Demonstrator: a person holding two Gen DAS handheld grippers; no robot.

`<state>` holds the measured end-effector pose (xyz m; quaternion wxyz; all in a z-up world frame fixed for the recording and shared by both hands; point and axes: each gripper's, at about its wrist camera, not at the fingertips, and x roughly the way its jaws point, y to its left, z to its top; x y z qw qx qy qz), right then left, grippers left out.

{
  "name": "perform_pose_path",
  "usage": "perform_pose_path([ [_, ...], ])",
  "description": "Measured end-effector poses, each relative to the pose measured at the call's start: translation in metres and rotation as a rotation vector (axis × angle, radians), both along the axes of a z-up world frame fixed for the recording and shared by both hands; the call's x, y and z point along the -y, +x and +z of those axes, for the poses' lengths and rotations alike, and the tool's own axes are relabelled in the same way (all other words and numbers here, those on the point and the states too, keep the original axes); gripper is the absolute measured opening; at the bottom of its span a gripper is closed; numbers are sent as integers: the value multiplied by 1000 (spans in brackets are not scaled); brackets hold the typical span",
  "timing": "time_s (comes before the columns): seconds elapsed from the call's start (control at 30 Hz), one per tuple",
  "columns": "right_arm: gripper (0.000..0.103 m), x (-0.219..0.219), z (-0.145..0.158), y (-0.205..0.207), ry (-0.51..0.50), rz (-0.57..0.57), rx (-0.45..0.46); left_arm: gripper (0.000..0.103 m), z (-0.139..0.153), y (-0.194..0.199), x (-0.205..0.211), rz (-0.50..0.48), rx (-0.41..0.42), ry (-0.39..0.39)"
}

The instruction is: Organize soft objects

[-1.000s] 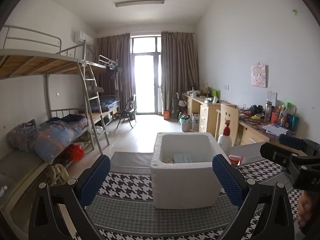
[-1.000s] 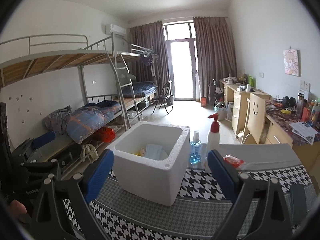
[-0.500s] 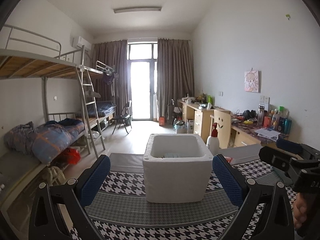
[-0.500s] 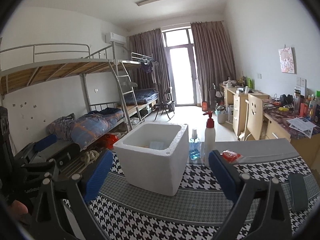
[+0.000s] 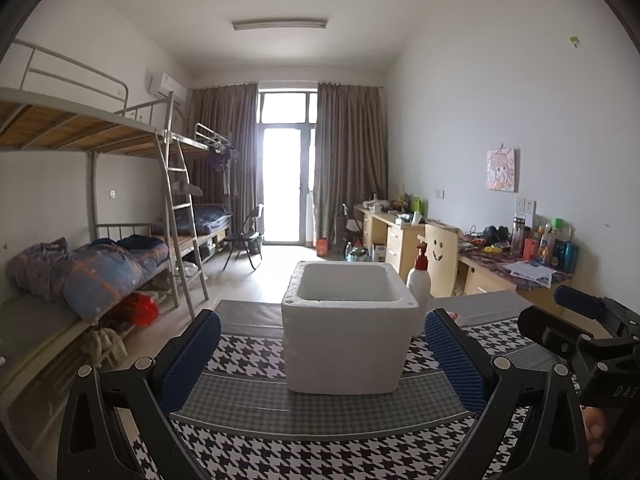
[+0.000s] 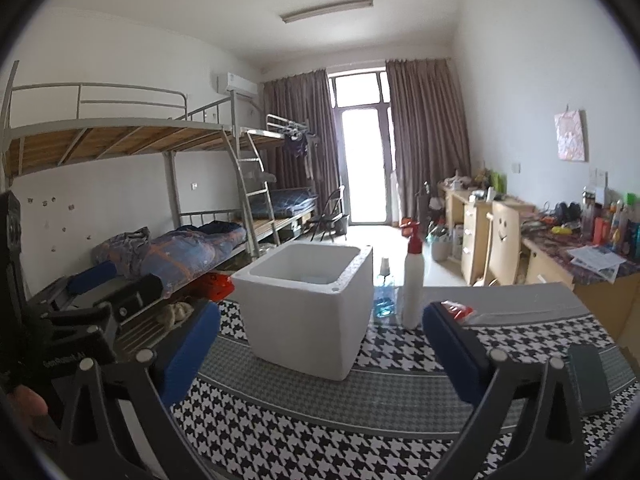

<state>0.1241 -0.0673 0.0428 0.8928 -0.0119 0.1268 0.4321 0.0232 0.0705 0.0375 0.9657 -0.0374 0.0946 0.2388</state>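
Note:
A white foam box (image 5: 344, 344) stands open-topped on the houndstooth cloth (image 5: 280, 456), straight ahead of both grippers. My left gripper (image 5: 322, 316) is open, its blue pads (image 5: 188, 360) wide apart with nothing between them, short of the box. My right gripper (image 6: 322, 308) is open just as wide and also empty, with the foam box (image 6: 308, 320) a little beyond its fingertips. Each gripper shows in the other's view: the right gripper (image 5: 580, 320) at the right edge, the left gripper (image 6: 92, 292) at the left edge. The box's rim hides what lies inside.
A white pump bottle (image 6: 412, 280) with a red top, a small blue-liquid bottle (image 6: 384, 296) and a red packet (image 6: 456, 310) sit right of the box. A dark flat object (image 6: 588, 376) lies at the right. Bunk beds (image 6: 180, 240) line the left wall, desks (image 6: 480, 224) the right.
Both grippers have drawn back from the box and sunk a little. The views now look more level, so the pale blue item inside the box has dropped out of sight.

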Motion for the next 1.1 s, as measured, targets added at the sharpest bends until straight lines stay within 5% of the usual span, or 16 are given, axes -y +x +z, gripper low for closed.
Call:
perform_pose_path([
  [1.1, 102, 24, -38, -25, 7, -94, 45, 102, -37, -12, 18, -18, 13, 10],
])
